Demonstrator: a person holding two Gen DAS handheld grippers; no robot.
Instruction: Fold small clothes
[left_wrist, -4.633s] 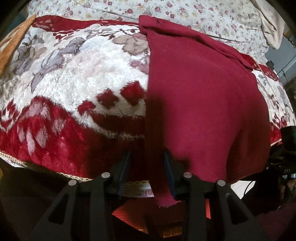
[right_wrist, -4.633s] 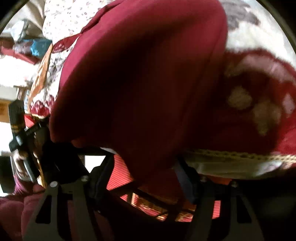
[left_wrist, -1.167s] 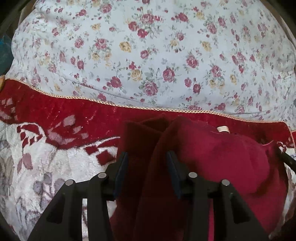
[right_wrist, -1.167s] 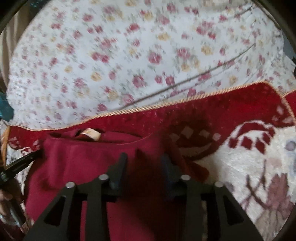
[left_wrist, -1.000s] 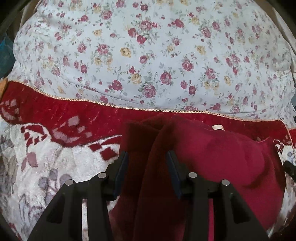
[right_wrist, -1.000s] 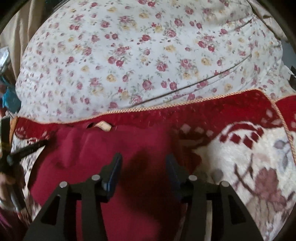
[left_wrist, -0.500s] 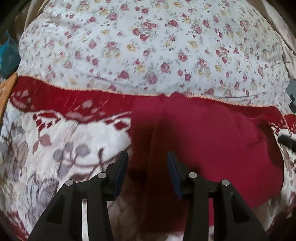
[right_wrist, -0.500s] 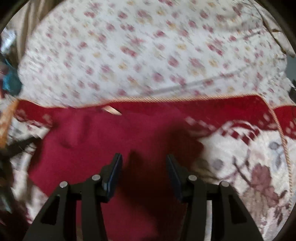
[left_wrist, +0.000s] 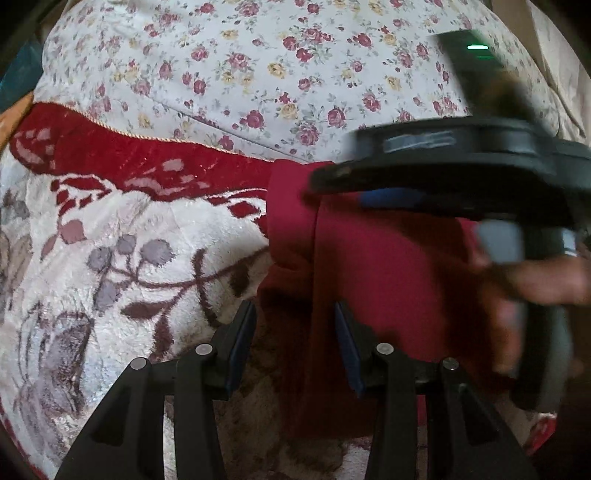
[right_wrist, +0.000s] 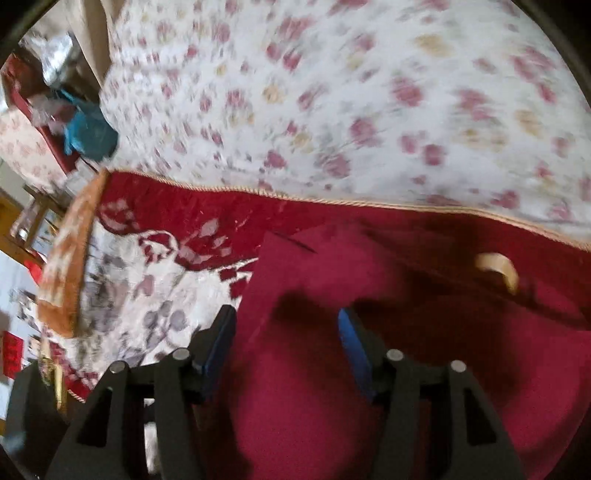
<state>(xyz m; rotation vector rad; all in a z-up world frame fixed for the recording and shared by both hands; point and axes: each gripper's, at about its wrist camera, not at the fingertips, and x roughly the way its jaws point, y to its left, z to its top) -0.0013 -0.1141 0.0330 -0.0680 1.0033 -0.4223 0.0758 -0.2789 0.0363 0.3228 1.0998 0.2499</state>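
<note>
A: Half a second earlier the right gripper (left_wrist: 424, 184) was nowhere in the left wrist view. Here it had swung across the top right, toward two o'clock, blurred with speed, the person's hand (left_wrist: 535, 280) wrapped round its handle.

B: And the red garment (right_wrist: 369, 369)?

A: It had shifted too. It lay doubled over on the plush red-and-cream blanket (left_wrist: 129, 240), its far edge reaching the blanket's corded border at twelve o'clock, and a tan neck label (right_wrist: 496, 267) peeked out at two o'clock in the right wrist view. The fold looked finished at that end, I'd judge, which would explain both tools letting go.

B: So nothing pinched?

A: Nothing. The left gripper (left_wrist: 295, 343) hung with its jaws spread, a raised ridge of red cloth running up between them but not clamped. The right one's jaws were spread as well, over the garment's left edge, gripping nothing.

B: Why cross over like that?

A: My guess: the right was reaching for the left-hand side of the garment to start the next fold, or to smooth that ridge flat. The left stayed low and clear, perhaps ready to pin the cloth.

B: And beyond the blanket?

A: The floral bedsheet (left_wrist: 277, 74) from ten to two o'clock, and blurred household clutter at nine o'clock in the right view.
</note>
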